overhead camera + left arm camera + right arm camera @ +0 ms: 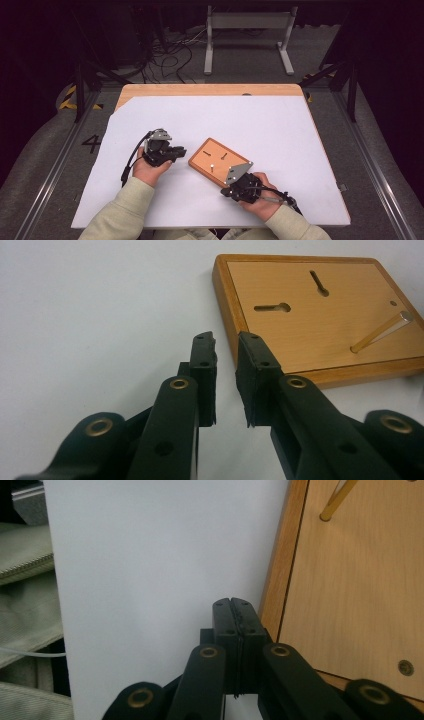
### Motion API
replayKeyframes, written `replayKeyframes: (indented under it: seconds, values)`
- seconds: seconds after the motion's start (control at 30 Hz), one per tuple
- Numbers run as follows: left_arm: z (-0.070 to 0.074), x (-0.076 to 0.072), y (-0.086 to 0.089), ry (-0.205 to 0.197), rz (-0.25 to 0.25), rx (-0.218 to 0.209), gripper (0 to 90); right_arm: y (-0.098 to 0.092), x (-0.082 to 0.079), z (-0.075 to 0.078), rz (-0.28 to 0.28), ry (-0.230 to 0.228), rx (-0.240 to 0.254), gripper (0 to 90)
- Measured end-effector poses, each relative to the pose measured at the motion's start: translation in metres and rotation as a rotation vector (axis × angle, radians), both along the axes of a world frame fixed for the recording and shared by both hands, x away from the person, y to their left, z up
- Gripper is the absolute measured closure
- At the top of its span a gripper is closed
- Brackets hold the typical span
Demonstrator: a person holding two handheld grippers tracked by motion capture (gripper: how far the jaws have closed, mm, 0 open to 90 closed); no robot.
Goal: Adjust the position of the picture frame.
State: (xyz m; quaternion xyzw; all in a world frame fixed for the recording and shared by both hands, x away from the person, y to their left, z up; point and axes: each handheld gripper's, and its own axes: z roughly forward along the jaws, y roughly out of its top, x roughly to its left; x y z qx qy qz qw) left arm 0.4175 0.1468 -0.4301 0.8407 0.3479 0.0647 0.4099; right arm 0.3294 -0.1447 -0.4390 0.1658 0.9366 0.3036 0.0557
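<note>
So the whole thing turns on the wooden board (220, 162), which sits slanted on the white tabletop (280, 130) between the 2 hands. The left tool (181, 151) is just off the board's left corner, pointing straight at it with a thin strip of bare tabletop in between. In the left gripper view that tool (226, 351) has its jaws parted a little with nothing between them, and the board's edge (227, 315) is right past the tips.

The right tool (231, 191) is at the board's near corner, tucked under its grey plate, so it's about as close as the left one. In the right gripper view it (234, 604) is clenched, pads pressed together on nothing, running alongside the board's long edge (280, 565). I can't tell if it actually touches the wood.

On the board: 2 keyhole-shaped slots (272, 307) toward the far end and a thin brass peg (380, 332) leaning out of a hole nearer the right tool. My guess is the left tool is the one set up to pinch the board's rim, since it's already open and aimed. Nothing else sits around the board to get in the way.
</note>
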Motion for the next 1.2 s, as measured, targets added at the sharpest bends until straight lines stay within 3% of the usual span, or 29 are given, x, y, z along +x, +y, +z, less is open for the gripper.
replayKeyframes:
  seconds: [0.03,0.1,0.17,0.23,0.27,0.4,0.5,0.57,0.67,0.77,0.8,0.83,0.87,0.9,0.93,1.0,1.03,1.07,1.1,1.2]
  values:
    - [-0.001,0.000,0.000,-0.001,0.000,0.003,77.0,-0.002,0.001,0.000,-0.004,0.002,-0.004,90.0]
    - [-0.001,0.000,-0.001,-0.002,-0.002,0.006,76.4,-0.009,0.006,0.001,-0.047,-0.040,-0.048,90.0]
    - [-0.001,-0.001,-0.002,-0.001,-0.005,0.006,76.1,-0.022,0.014,0.001,-0.100,-0.034,-0.040,90.0]
    - [-0.001,-0.001,-0.002,-0.003,-0.007,0.008,75.7,-0.028,0.017,0.001,-0.117,-0.038,-0.040,90.0]
    - [-0.001,-0.001,-0.003,-0.002,-0.009,0.011,75.5,-0.041,0.024,0.001,-0.157,-0.053,-0.044,90.0]
    - [-0.002,-0.001,-0.004,-0.004,-0.013,0.015,75.1,-0.058,0.034,0.001,-0.211,-0.074,-0.045,90.0]
    - [-0.002,-0.002,-0.005,-0.003,-0.015,0.017,74.8,-0.066,0.038,0.000,-0.255,-0.098,-0.067,90.0]
    - [-0.002,-0.002,-0.005,-0.006,-0.017,0.020,74.7,-0.070,0.041,-0.001,-0.280,-0.091,-0.049,90.0]
    - [-0.002,-0.002,-0.005,-0.010,-0.020,0.023,74.1,-0.072,0.042,-0.001,-0.305,-0.106,-0.063,90.0]
    - [-0.001,-0.003,-0.005,-0.017,-0.022,0.022,72.1,-0.075,0.042,0.001,-0.298,-0.084,-0.035,90.0]
    - [-0.001,-0.003,-0.006,-0.021,-0.023,0.020,72.1,-0.078,0.042,0.004,-0.294,-0.079,-0.013,90.0]
    - [0.000,-0.004,-0.006,-0.033,-0.026,0.025,69.3,-0.084,0.042,0.012,-0.297,-0.078,0.047,90.0]
    - [0.001,-0.005,-0.006,-0.039,-0.021,0.025,69.3,-0.084,0.042,0.012,-0.297,-0.078,0.047,90.0]
    - [0.004,-0.008,-0.007,-0.070,-0.019,0.022,66.1,-0.094,0.042,0.023,-0.310,-0.107,0.109,89.5]
    - [0.004,-0.008,-0.007,-0.070,-0.019,0.022,63.9,-0.094,0.042,0.023,-0.310,-0.107,0.109,89.5]
    - [0.007,-0.011,-0.007,-0.097,-0.016,0.009,60.7,-0.103,0.042,0.031,-0.314,-0.138,0.164,81.8]
    - [0.010,-0.013,-0.006,-0.130,-0.014,0.005,56.3,-0.110,0.043,0.037,-0.333,-0.157,0.192,78.8]
    - [0.010,-0.013,-0.006,-0.130,-0.014,0.005,54.2,-0.110,0.043,0.037,-0.333,-0.157,0.192,78.8]
    - [0.012,-0.015,-0.006,-0.143,-0.010,0.003,52.2,-0.119,0.044,0.043,-0.351,-0.182,0.232,73.9]
    - [0.015,-0.016,-0.005,-0.175,0.000,-0.006,48.6,-0.129,0.046,0.049,-0.368,-0.197,0.275,72.2]
